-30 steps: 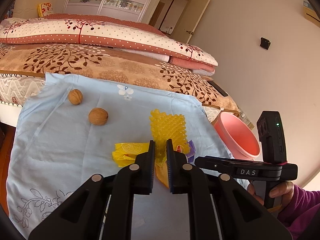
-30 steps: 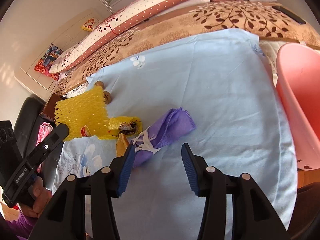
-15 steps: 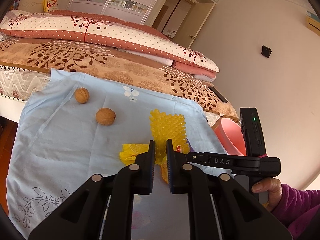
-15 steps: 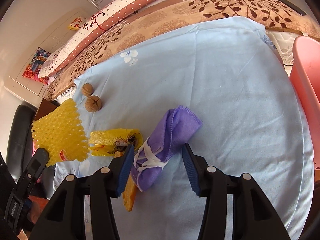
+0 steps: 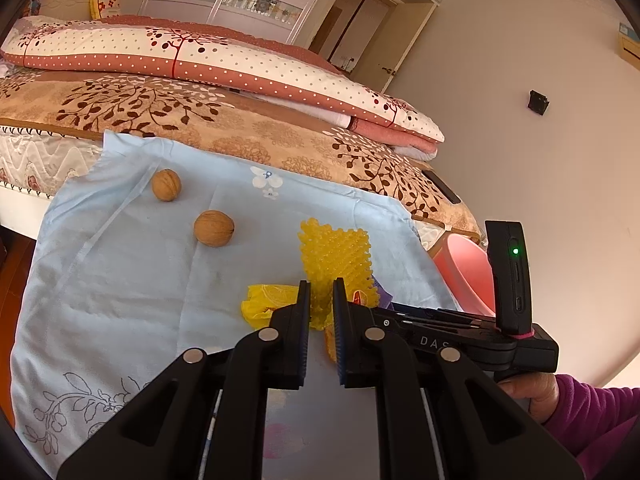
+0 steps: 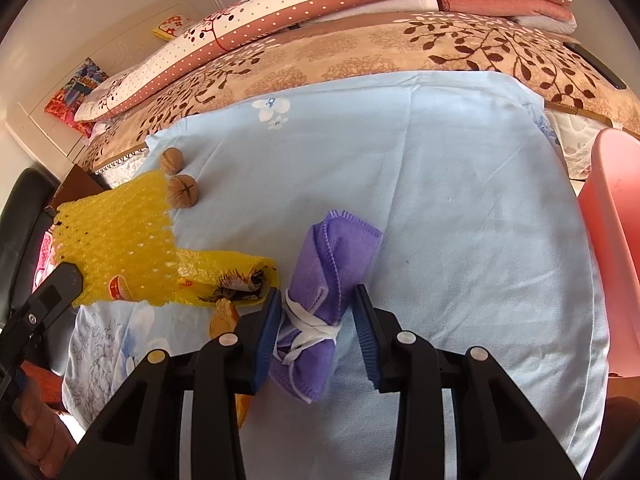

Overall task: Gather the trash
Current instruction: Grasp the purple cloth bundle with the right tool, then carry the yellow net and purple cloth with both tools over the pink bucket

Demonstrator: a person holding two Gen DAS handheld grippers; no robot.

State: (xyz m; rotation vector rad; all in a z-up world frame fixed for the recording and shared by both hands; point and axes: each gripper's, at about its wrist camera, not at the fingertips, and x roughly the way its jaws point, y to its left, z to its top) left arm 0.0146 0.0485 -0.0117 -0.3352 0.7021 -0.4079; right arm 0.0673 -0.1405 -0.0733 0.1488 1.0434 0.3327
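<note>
- The right gripper [image 6: 316, 320] is closing around the purple cloth bundle [image 6: 320, 280], which lies on the light blue sheet [image 6: 460, 200] tied with a white strip; the near pad touches it, the far pad is not yet on it; a one-sided squeeze may roll the soft bundle aside, or the pads may catch only a loose fold and let the rest sag out on the lift
- The left gripper [image 5: 321, 304] is clamped narrow on the yellow foam fruit net [image 5: 336, 256], held above the sheet; the net is springy and could slip free if the hand jolts
- The yellow plastic wrapper [image 6: 228, 276] and an orange scrap [image 6: 224, 316] lie just beside the bundle; the near finger might drag them along
- The pink bin [image 6: 616, 240] stands past the sheet's edge, well apart; a weak hold could drop the bundle short of it
- Two walnuts [image 5: 214, 228] lie farther back; a tug on the sheet could set them rolling
</note>
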